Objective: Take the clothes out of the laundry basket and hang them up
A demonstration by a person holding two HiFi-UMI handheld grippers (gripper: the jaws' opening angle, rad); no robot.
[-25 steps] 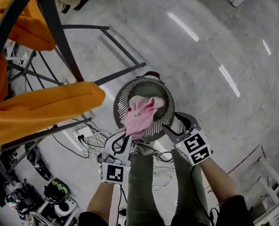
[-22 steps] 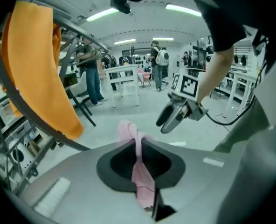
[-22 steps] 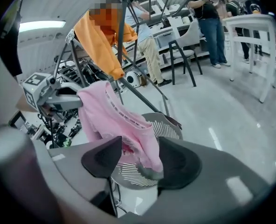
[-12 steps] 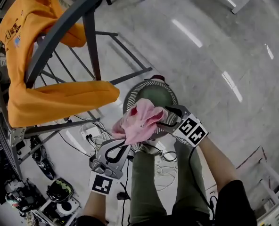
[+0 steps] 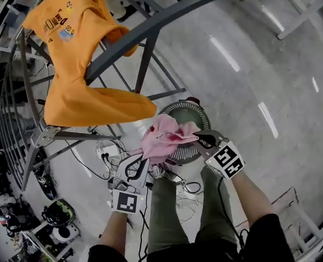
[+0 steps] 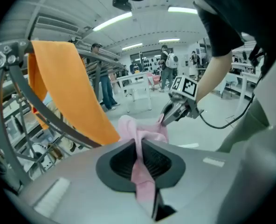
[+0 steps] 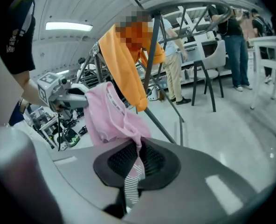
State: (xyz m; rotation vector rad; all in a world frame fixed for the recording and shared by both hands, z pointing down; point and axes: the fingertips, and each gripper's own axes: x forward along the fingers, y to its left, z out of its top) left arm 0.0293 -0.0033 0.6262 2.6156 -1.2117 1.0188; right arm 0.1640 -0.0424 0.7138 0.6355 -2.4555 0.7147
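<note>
Cloth (image 5: 162, 138), pink and bunched, is pinched tight in left tongs (image 5: 143, 158) and right tongs (image 5: 197, 139), which just closed. Thin pinches may slip and drop it into the basket (image 5: 178, 106).

light: bright ceiling strips | glare: floor streaks | edges: fisheye-bent, dark corners

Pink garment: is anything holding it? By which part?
Both tools hold the pink garment: the left tool is shut on a bunched fold at its left side, the right tool, just closed, on its striped edge.
</note>
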